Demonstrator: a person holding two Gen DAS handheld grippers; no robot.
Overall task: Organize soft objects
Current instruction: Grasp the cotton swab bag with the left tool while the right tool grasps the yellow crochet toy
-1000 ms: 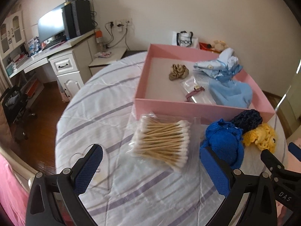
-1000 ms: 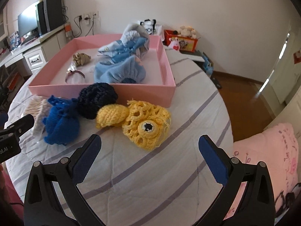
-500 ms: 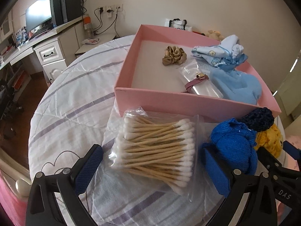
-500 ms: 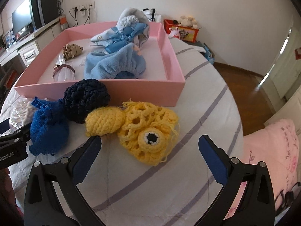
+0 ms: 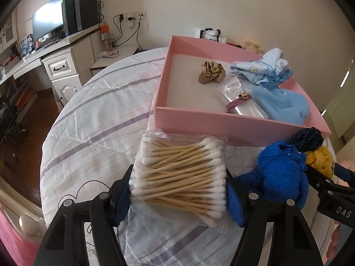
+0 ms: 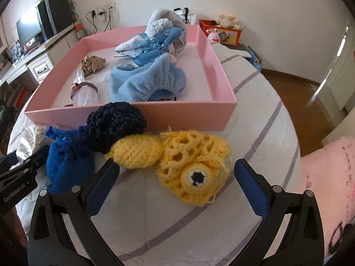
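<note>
A: While I am closing the left gripper (image 5: pixel 178 194), its jaws are coming in on the bag of cotton swabs (image 5: pixel 180 173) lying on the quilt (image 5: pixel 95 133) near the pink box (image 5: pixel 233 126); I cannot tell whether the pads are pressing yet.

B: And the right gripper (image 6: pixel 175 177)?

A: I am holding it open over the yellow crochet piece (image 6: pixel 177 161). To its left the navy crochet piece (image 6: pixel 116 125) and blue knit pouch (image 6: pixel 66 157) are lying, touching.

Left gripper (image 5: pixel 178 196) fingers closing, right gripper (image 6: pixel 175 178) fingers wide apart
</note>
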